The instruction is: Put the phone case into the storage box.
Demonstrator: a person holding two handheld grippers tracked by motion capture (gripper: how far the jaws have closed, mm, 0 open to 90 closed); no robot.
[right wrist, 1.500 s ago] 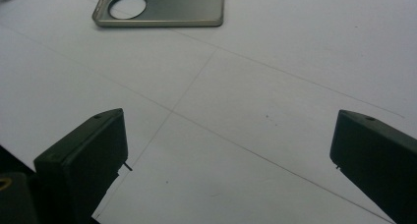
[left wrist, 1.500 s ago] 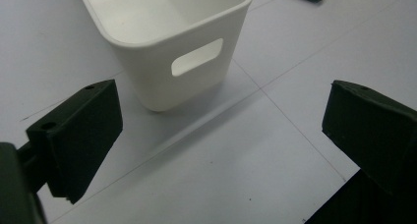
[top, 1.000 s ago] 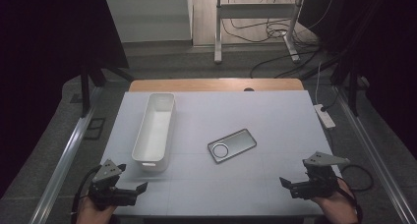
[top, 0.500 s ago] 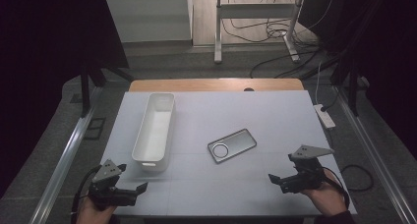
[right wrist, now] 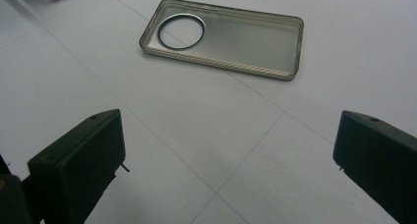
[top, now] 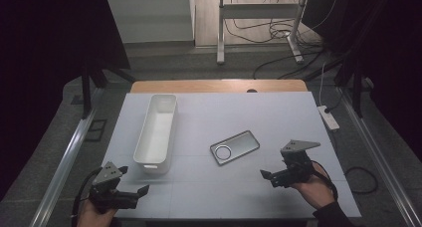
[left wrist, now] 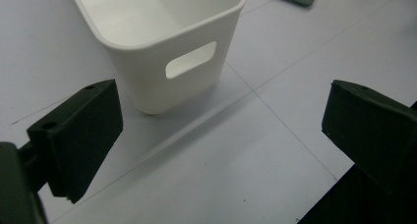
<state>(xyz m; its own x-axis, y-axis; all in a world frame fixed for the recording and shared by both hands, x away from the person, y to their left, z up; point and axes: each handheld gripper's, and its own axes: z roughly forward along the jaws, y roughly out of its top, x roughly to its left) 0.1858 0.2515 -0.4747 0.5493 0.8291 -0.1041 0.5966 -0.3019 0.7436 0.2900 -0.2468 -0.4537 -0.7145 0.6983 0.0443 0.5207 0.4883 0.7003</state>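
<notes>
Nothing is gripped yet. In the high view, the phone case (top: 234, 147) lies at frame centre, the right gripper (top: 269, 176) just below-right, released. In the left gripper view, the white bin (left wrist: 162, 32) fills the upper left, jaws spread. In the right gripper view, the case sits at the top, ungrasped; pickup remains.

The high view looks forward and down from above the person's side onto the whole white surface (top: 259, 122). The left gripper view sits low and close, facing the end of the white bin (left wrist: 162, 42); the right gripper view, equally low, faces the phone case (right wrist: 221, 37). The high view shares both things: bin (top: 157, 132), case (top: 235, 147).
</notes>
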